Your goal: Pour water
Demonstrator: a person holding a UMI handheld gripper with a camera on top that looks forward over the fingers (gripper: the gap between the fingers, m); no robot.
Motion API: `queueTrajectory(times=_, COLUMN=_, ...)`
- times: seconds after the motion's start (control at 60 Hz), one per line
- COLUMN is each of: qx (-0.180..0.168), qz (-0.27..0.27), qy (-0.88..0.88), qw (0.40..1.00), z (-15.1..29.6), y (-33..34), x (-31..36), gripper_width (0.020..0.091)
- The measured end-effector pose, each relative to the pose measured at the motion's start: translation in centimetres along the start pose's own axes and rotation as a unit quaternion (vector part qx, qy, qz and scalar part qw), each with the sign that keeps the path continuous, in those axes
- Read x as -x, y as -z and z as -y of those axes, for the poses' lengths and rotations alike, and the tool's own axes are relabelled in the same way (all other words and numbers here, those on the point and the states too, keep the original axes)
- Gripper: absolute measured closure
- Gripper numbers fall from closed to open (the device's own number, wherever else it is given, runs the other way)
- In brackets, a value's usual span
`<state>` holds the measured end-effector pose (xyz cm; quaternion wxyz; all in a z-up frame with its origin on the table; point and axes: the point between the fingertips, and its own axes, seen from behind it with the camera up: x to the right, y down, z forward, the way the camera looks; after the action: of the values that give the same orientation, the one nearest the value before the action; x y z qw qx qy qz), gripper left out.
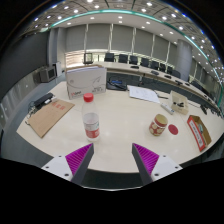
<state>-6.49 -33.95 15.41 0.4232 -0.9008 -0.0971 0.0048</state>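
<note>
The gripper (112, 160) sits at the bottom centre of the frame with its two fingers spread wide apart, their magenta pads (77, 157) facing inward and nothing held between them. Ahead of the fingers a pale counter (120, 125) fills the middle of the frame. A clear water bottle (90, 117) with a red cap stands upright on it, just left of centre and beyond the left finger, well apart from it. To the right of centre, beyond the right finger, stands a small jar (158, 124) with a light lid, and just to its right a small red lid (173, 129) lies flat on the counter. At the left, a brown cardboard sheet (50, 116) lies flat. At the far right edge lies a red packet (198, 131). A white box (85, 80) stands at the back of the counter in the upper left, and papers (143, 94) lie right of it, above centre. Dark chairs (125, 59) line the room behind.
</note>
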Motion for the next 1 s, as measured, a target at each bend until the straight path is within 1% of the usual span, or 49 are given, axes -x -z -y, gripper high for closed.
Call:
queueTrajectory(times=0.183, qx=-0.019, qz=0.013, qy=-0.016, qw=1.000, z=0.5, y=-4.7, x=6.0, gripper_width=0.0257)
queueTrajectory(times=0.35, qx=-0.074, qz=0.019, qy=-0.036, qw=0.996, z=3.0, y=-10.3, x=8.1, gripper_width=0.0257)
queueTrajectory(times=0.483, qx=-0.114, qz=0.012, qy=-0.044, qw=0.992, z=4.7, y=-15.1, x=8.6, gripper_width=0.0252)
queueTrajectory(times=0.567, qx=-0.153, qz=0.007, qy=-0.042, qw=0.987, z=6.1, y=-17.1, x=8.6, gripper_width=0.0267)
queueTrajectory(times=0.583, qx=-0.159, qz=0.006, qy=-0.040, qw=0.986, z=6.3, y=-17.4, x=8.6, gripper_width=0.0282)
queueTrajectory(times=0.617, qx=-0.167, qz=0.003, qy=-0.034, qw=0.985, z=6.5, y=-18.0, x=8.6, gripper_width=0.0339)
queueTrajectory(times=0.65, qx=-0.175, qz=0.003, qy=-0.027, qw=0.984, z=6.9, y=-18.1, x=8.8, gripper_width=0.0434)
queueTrajectory(times=0.667, qx=-0.178, qz=0.002, qy=-0.023, qw=0.984, z=7.0, y=-18.3, x=8.8, gripper_width=0.0497)
queueTrajectory(times=0.683, qx=-0.179, qz=0.000, qy=-0.020, qw=0.984, z=7.0, y=-18.4, x=8.7, gripper_width=0.0532)
queueTrajectory(times=0.717, qx=-0.186, qz=0.001, qy=-0.019, qw=0.982, z=7.3, y=-18.3, x=8.8, gripper_width=0.0552)
queueTrajectory(times=0.783, qx=-0.184, qz=0.001, qy=-0.023, qw=0.983, z=7.5, y=-18.9, x=8.9, gripper_width=0.0618)
queueTrajectory(times=0.8, qx=-0.183, qz=0.002, qy=-0.024, qw=0.983, z=7.2, y=-18.5, x=8.7, gripper_width=0.0624)
queueTrajectory(times=0.867, qx=-0.174, qz=0.005, qy=-0.030, qw=0.984, z=7.1, y=-18.3, x=8.7, gripper_width=0.0701)
queueTrajectory(times=0.9, qx=-0.171, qz=0.008, qy=-0.039, qw=0.984, z=7.3, y=-18.5, x=8.7, gripper_width=0.0705)
queueTrajectory(times=0.917, qx=-0.169, qz=0.011, qy=-0.044, qw=0.985, z=7.4, y=-18.4, x=8.7, gripper_width=0.0734)
queueTrajectory(times=1.0, qx=-0.161, qz=0.034, qy=-0.088, qw=0.982, z=8.2, y=-17.4, x=7.9, gripper_width=0.0737)
